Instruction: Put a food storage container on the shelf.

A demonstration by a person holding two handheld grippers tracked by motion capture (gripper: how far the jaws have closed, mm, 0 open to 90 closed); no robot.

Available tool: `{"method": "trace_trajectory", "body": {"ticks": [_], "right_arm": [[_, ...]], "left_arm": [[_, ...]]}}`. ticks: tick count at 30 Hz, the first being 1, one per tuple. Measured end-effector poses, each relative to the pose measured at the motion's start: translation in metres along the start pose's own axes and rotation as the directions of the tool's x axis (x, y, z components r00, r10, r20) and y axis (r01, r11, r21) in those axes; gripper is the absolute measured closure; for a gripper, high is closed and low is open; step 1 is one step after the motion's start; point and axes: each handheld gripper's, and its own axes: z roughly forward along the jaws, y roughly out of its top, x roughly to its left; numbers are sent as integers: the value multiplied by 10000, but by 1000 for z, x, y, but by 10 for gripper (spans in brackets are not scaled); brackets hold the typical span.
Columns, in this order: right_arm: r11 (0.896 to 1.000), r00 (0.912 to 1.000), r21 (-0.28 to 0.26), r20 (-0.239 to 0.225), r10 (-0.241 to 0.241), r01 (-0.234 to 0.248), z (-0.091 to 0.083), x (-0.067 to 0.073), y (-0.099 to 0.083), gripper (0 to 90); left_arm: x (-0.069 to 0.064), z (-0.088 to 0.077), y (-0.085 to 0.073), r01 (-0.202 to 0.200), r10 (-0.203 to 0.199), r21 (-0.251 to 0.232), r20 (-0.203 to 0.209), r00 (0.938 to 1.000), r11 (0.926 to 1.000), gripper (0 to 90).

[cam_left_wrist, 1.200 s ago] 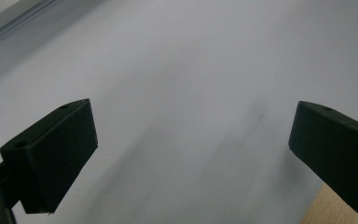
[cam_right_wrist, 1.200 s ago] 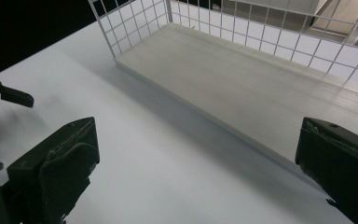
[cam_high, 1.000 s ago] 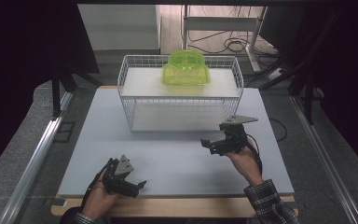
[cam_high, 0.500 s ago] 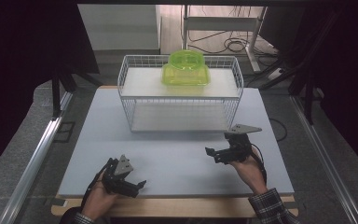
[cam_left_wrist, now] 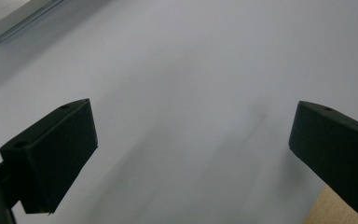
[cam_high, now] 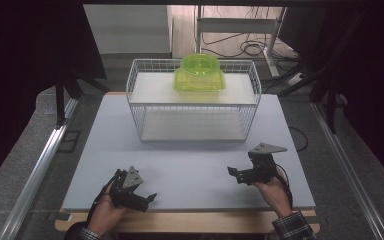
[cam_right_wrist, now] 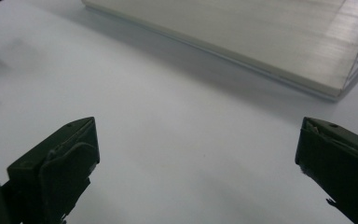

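High view: translucent lime-green plastic container [cam_high: 199, 73] sits atop the white wire rack [cam_high: 192, 107], well ahead of both wide-open, empty grippers; right gripper [cam_high: 243, 174] looks nearer than left gripper [cam_high: 139, 196]

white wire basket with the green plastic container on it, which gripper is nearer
Right. The right gripper sits just off the white wire basket's front right corner; the left gripper is farther back, near the table edge.
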Motion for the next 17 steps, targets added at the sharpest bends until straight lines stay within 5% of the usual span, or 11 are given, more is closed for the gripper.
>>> {"method": "trace_trajectory", "body": {"ticks": [17], "right_arm": [[9929,9993,1169,273,-273,240,13,2,-26,0]], "left_arm": [[1,1,-1,-72,72,123,-67,10000,9999,4]]}}
